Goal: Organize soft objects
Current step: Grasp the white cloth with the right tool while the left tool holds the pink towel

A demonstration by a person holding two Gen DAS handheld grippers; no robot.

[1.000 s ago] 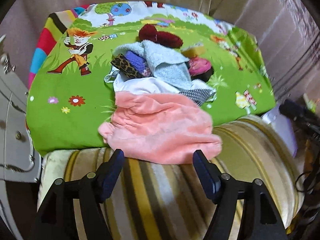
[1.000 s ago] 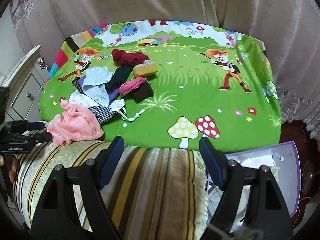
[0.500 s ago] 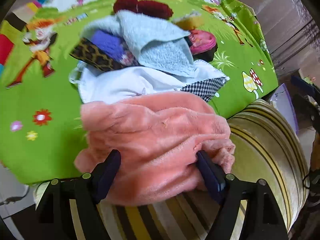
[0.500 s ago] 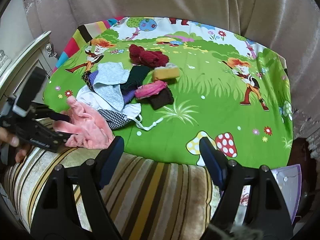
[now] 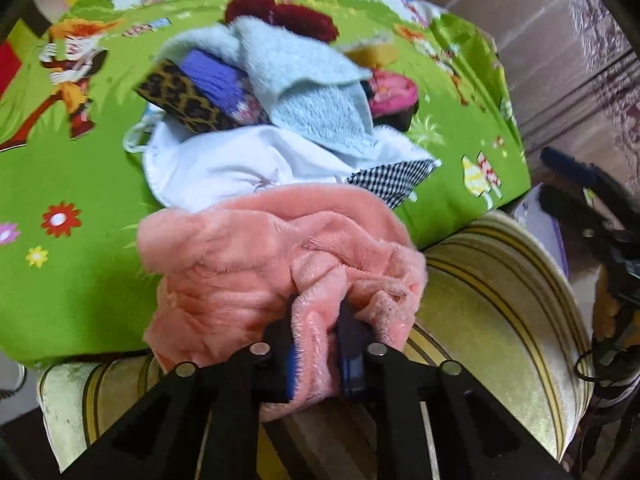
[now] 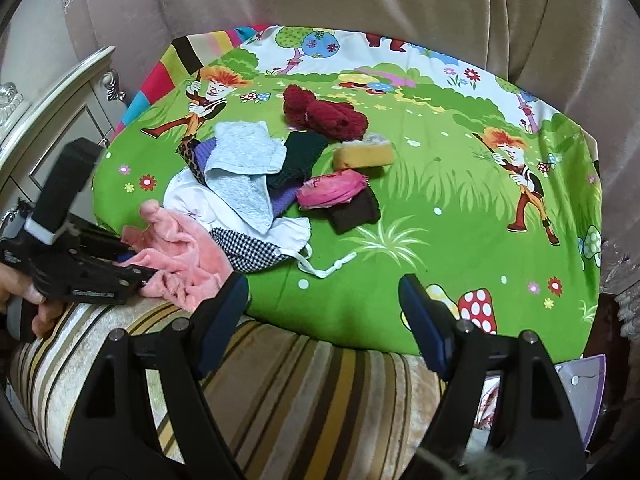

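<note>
A green cartoon sheet (image 6: 420,208) covers the bed; at its near edge the left gripper (image 5: 316,344) is closing on the pink fleece (image 5: 260,248), bunched between its jaws, apparently gripped. The right gripper (image 6: 324,308), wide and empty, hovers farther right

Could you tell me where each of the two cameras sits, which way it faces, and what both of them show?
Left wrist view: sits on the left gripper, looking steeply down; its jaws are closing on the pink fleece at the cushion's edge.
Right wrist view: sits on the right gripper, open and empty, facing the green sheet; the person's left hand shows at its left edge.
Shared: the pink fleece, light blue towel, dark red fuzzy bundle, and left gripper.
</note>
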